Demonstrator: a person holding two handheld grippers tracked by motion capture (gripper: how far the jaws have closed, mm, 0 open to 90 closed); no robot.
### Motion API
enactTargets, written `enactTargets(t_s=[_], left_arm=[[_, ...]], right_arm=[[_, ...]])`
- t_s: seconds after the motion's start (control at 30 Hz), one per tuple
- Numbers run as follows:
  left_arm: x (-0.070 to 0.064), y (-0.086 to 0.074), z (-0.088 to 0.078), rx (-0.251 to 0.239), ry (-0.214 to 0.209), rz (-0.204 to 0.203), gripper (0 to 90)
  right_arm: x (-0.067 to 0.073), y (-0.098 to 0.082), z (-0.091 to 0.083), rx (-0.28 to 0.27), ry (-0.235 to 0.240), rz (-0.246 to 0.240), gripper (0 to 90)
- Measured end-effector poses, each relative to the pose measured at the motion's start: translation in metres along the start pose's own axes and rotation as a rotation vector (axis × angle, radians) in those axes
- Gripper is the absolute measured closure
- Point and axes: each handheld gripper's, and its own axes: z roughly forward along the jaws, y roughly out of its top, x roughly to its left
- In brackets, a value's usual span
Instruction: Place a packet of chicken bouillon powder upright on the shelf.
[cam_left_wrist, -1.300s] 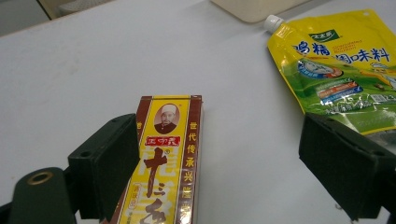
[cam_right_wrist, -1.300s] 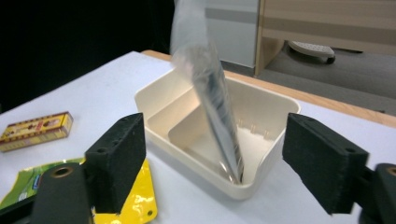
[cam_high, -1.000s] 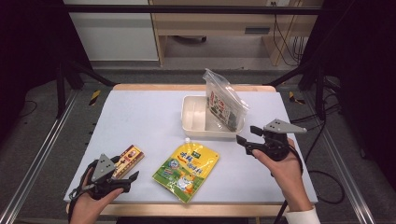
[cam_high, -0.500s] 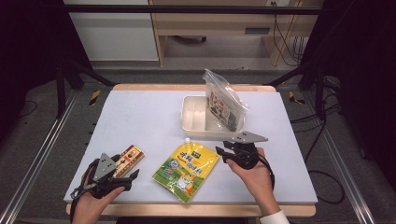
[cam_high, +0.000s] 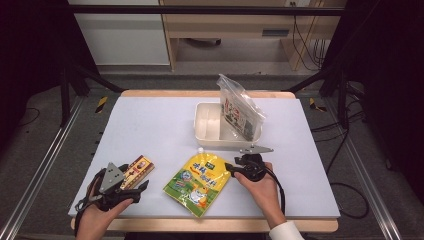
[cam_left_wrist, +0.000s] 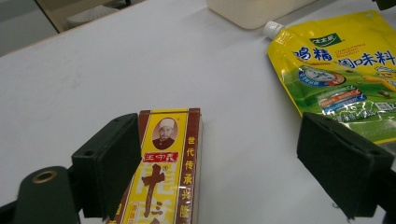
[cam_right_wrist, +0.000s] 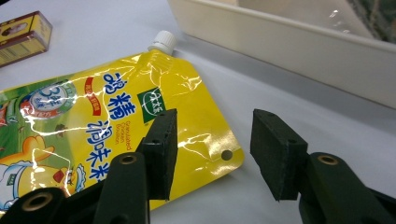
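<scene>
the right gripper (cam_high: 231, 167) lies low over the white tabletop (cam_high: 150, 125), its fingers (cam_right_wrist: 161, 140) parted and holding nothing, aimed at the upper right corner of the yellow seasoning pouch (cam_high: 198, 182). in the right gripper view the near finger stands over the pouch's printed face while the far finger stands past its edge over bare tabletop, so the corner with the small punched hole (cam_right_wrist: 227, 154) lies between them; whether either finger touches the film cannot be told. the pouch lies flat, its long axis running from the white screw cap (cam_right_wrist: 162, 41) at the far end down toward the person, slightly slanted, and the fingers meet it from its right side, across that axis. judgement: the right hand is clearly the nearer one to this pouch, and a closing on the corner looks like the coming move. the left gripper (cam_high: 135, 188) rests at the front left, its fingers (cam_left_wrist: 109, 163) also parted and empty, beside the red and yellow spice box (cam_high: 136, 170), which in the left gripper view sits against the inner face of one finger. the cream plastic tub (cam_high: 205, 127) stands just beyond the pouch's cap, with a clear seaweed bag (cam_high: 241, 112) leaning upright in it.
</scene>
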Motion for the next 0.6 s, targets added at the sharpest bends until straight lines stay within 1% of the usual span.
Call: enactTargets(t_s=[0.03, 0.13, 0.2, 0.37, 0.47, 0.6], left_arm=[[0.001, 0.0, 0.0, 0.0, 0.001, -0.003, 13.5], [0.003, 0.0, 0.0, 0.0, 0.004, -0.009, 13.5], [0.003, 0.001, 0.0, 0.0, 0.002, -0.009, 13.5], [0.0, 0.002, 0.002, 0.008, -0.005, 0.005, 13.5], [-0.002, 0.002, 0.004, 0.015, -0.003, 0.019, 13.5], [-0.001, 0.001, 0.004, 0.014, -0.005, 0.012, 13.5]], right_arm=[[0.0, 0.0, 0.002, 0.004, 0.005, 0.012, 51.2], [-0.003, -0.002, 0.007, 0.019, 0.006, 0.018, 49.5], [-0.004, -0.003, 0.009, 0.026, 0.011, 0.034, 48.7], [-0.007, -0.006, 0.012, 0.046, 0.026, 0.062, 48.1], [-0.008, -0.007, 0.013, 0.048, 0.037, 0.064, 48.4], [-0.008, -0.007, 0.014, 0.048, 0.049, 0.071, 49.9]])
